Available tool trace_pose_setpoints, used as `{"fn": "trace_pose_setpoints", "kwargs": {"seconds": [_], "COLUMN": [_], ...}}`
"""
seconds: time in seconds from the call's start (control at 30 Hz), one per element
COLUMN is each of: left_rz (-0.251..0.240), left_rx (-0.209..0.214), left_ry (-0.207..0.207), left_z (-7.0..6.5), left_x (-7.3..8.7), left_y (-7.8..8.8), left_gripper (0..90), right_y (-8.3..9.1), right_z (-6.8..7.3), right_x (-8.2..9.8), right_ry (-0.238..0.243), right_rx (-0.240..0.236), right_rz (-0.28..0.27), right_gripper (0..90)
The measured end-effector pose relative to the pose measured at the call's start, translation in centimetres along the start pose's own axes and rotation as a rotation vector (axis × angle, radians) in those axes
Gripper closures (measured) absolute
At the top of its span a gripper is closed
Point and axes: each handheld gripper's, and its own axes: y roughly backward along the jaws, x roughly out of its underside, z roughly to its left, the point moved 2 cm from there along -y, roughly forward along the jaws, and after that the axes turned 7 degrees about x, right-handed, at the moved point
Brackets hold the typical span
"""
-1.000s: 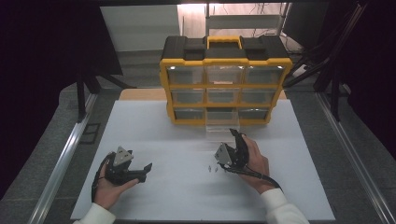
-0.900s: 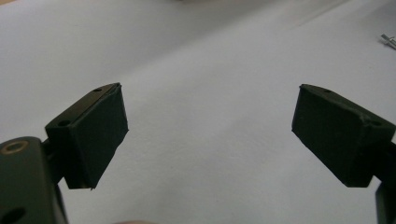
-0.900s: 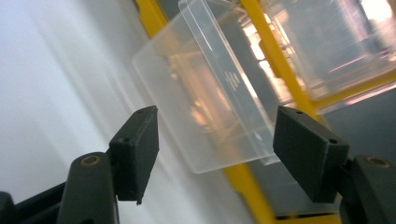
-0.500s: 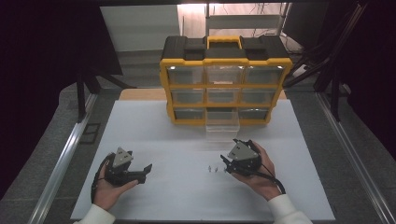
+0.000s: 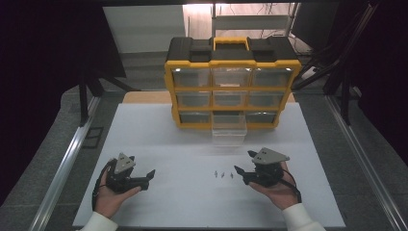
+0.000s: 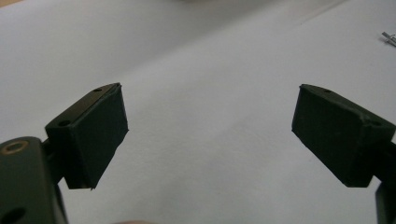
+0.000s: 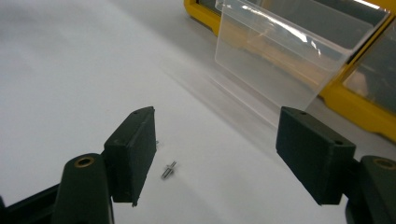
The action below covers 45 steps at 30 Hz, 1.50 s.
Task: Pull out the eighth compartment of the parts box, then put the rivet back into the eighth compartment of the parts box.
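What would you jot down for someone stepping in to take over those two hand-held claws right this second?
Left claw: open, empty, resting low at the left of the white table.
Right claw: open, empty, its jaws have just been opening; it points at the small metal pins lying loose on the table.
Yellow drawer cabinet stands at the back; its clear drawer, bottom row middle, is pulled out.
Done: drawer out, pins on the table.
Left, probably: pick up the pins, perhaps put them into the drawer, then close it.

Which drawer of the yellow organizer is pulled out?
The bottom-row middle drawer of the organizer is pulled out: its clear box sticks forward over the white table, while the other eight sit flush.
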Motion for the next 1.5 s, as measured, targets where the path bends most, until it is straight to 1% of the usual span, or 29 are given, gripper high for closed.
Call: {"fn": "trace_pose_setpoints", "kwargs": {"seconds": [0.03, 0.17, 0.33, 0.43, 0.7, 0.8, 0.97, 1.07, 1.13, 1.17, 1.2, 1.27, 1.4, 1.47, 1.5], "left_rz": [0.000, 0.000, 0.000, -0.001, -0.004, -0.009, -0.013, -0.008, -0.001, 0.001, 0.006, 0.003, 0.002, 0.002, 0.001], "left_rx": [-0.001, -0.002, -0.004, -0.005, -0.003, 0.000, 0.003, 0.000, -0.005, -0.008, -0.008, 0.001, 0.005, 0.005, 0.005], "left_ry": [0.001, -0.001, 0.003, 0.005, 0.006, 0.008, 0.017, 0.010, 0.004, -0.001, -0.007, -0.013, -0.015, -0.011, -0.010], "left_z": [0.0, 0.0, -0.1, -0.1, -0.3, -0.3, -0.2, -0.2, -0.3, -0.3, -0.5, -0.7, -0.7, -0.5, -0.4], "left_x": [0.0, 0.0, 0.0, 0.0, -0.1, 0.0, 0.0, -0.1, -0.1, -0.1, -0.1, -0.2, -0.2, -0.2, -0.2], "left_y": [0.0, 0.0, 0.0, 0.1, 0.1, 0.2, 0.3, 0.3, 0.2, 0.1, 0.1, 0.1, 0.0, -0.1, 0.0], "left_gripper": [11.0, 11.0, 10.9, 10.9, 10.9, 10.8, 10.8, 10.9, 10.9, 10.9, 10.9, 10.9, 10.8, 10.8, 10.8], "right_y": [0.3, 0.8, 1.3, 1.4, 1.5, 1.5, 1.4, 1.2, 1.1, 1.1, 1.1, 1.0, 0.7, 0.1, 0.1], "right_z": [-0.2, -0.8, -1.3, -1.5, -1.5, -1.6, -1.5, -1.4, -1.1, -1.1, -1.0, -0.6, -0.4, -0.2, -0.2], "right_x": [0.2, 0.7, 1.1, 1.2, 1.2, 1.2, 1.1, 1.1, 1.0, 1.0, 1.0, 0.8, 0.7, 0.7, 0.7], "right_ry": [-0.022, -0.063, -0.098, -0.102, -0.102, -0.110, -0.099, -0.083, -0.081, -0.081, -0.079, -0.061, -0.058, -0.056, -0.056], "right_rx": [-0.013, -0.028, -0.049, -0.050, -0.056, -0.059, -0.069, -0.063, -0.069, -0.069, -0.067, -0.064, -0.072, -0.083, -0.083], "right_rz": [0.001, 0.002, 0.003, 0.011, 0.021, 0.024, 0.042, 0.067, 0.087, 0.087, 0.093, 0.114, 0.133, 0.159, 0.159], "right_gripper": [28.4, 28.3, 28.2, 28.0, 27.6, 27.6, 27.5, 27.5, 27.3, 27.3, 27.3, 27.2, 27.1, 26.9, 26.9]}}
